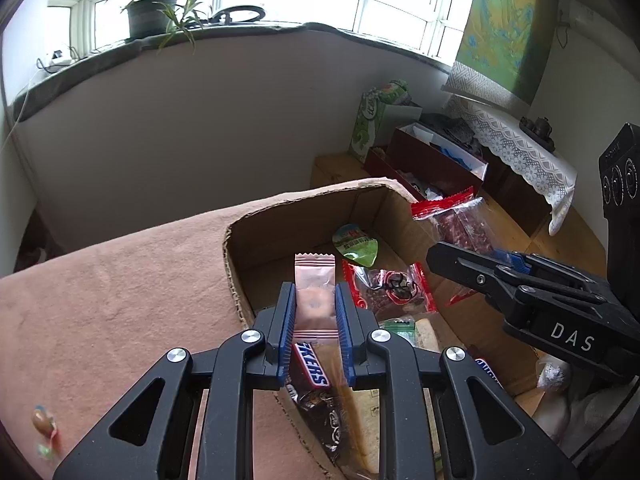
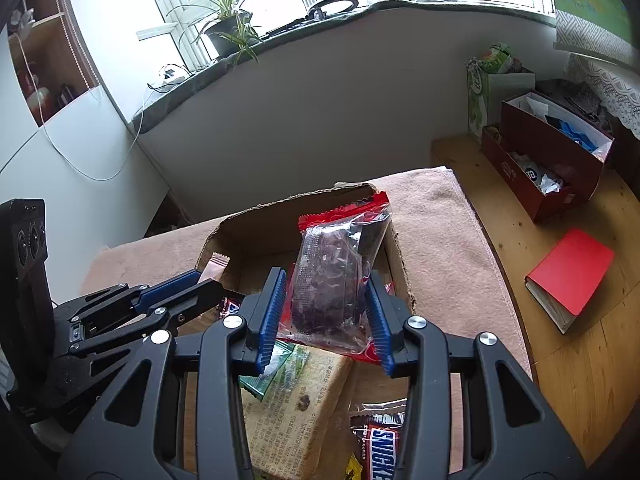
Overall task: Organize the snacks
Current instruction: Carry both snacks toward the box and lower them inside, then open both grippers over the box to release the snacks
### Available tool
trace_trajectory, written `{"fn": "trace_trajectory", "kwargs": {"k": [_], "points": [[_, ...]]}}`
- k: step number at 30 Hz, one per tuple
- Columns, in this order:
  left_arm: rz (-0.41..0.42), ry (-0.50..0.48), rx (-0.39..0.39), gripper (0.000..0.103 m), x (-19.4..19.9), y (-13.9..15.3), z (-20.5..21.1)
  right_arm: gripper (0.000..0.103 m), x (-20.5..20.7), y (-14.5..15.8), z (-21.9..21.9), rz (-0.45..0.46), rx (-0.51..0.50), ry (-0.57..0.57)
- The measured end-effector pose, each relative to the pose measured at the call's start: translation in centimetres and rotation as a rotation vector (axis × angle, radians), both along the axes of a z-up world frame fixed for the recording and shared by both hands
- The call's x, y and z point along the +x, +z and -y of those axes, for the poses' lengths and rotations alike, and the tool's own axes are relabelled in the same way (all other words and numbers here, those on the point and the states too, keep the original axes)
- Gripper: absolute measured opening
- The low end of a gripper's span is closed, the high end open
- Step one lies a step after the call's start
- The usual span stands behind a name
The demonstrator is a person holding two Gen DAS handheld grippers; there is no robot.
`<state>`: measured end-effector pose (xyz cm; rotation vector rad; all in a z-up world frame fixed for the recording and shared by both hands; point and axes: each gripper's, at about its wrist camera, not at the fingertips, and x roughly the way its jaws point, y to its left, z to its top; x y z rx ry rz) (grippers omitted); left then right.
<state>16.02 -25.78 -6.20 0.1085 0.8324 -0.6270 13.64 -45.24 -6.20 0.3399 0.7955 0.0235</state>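
Observation:
My left gripper point(image 1: 315, 304) is shut on a pink sachet point(image 1: 314, 280), held upright over the open cardboard box point(image 1: 280, 216). My right gripper point(image 2: 327, 292) is shut on a red-edged clear snack packet point(image 2: 340, 264) above the same box point(image 2: 304, 204). Inside the box lie a Snickers bar point(image 1: 312, 368), a green packet point(image 1: 356, 246), a red clear packet point(image 1: 390, 286) and a beige printed pack point(image 2: 296, 404). From the left wrist view the right gripper point(image 1: 460, 260) shows at the right with its packet point(image 1: 460, 224). The left gripper point(image 2: 208, 280) and its pink sachet point(image 2: 216, 264) show at the left of the right wrist view.
The box sits on a pink towel point(image 1: 120, 292) over a wooden table point(image 2: 580, 360). A red book point(image 2: 568, 276) lies on the table to the right. Dark red boxes point(image 2: 552, 160) and a green bag point(image 1: 370, 124) stand at the far right. A small wrapped candy point(image 1: 44, 428) lies on the towel.

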Motion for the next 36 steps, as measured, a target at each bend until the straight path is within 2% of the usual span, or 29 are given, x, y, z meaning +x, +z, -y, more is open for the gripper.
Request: {"fn": "trace_trajectory", "kwargs": {"k": [9, 11, 12, 24, 26, 32, 33, 35, 36], "points": [[-0.019, -0.02, 0.025, 0.02, -0.3, -0.6, 0.8, 0.046, -0.3, -0.3, 0.3, -0.015, -0.004, -0.022], [-0.02, -0.016, 0.026, 0.026, -0.3, -0.5, 0.7, 0.061, -0.5, -0.2, 0.3, -0.013, -0.011, -0.027], [-0.021, -0.015, 0.023, 0.032, -0.4, -0.4, 0.7, 0.063, -0.7, -0.1, 0.3, -0.008, -0.014, -0.029], [0.006, 0.002, -0.013, 0.032, -2.0, 1.2, -1.3, 0.063, -2.8, 2.4, -1.3, 0.025, -0.045, -0.043], [0.013, 0.005, -0.024, 0.032, -2.4, 1.7, -1.9, 0.068, -3.2, 2.9, -2.0, 0.032, -0.052, -0.042], [0.041, 0.02, -0.05, 0.032, -3.8, 2.9, -4.2, 0.069, -4.1, 4.2, -4.0, 0.048, -0.078, -0.037], [0.042, 0.023, -0.055, 0.032, -3.9, 3.1, -4.5, 0.071, -4.3, 4.3, -4.3, 0.05, -0.082, -0.038], [0.045, 0.032, -0.064, 0.032, -4.1, 3.3, -5.2, 0.089, -4.7, 4.7, -4.9, 0.063, -0.087, -0.04], [0.047, 0.037, -0.069, 0.032, -4.2, 3.4, -5.6, 0.09, -4.9, 4.9, -5.2, 0.072, -0.092, -0.041]]}}
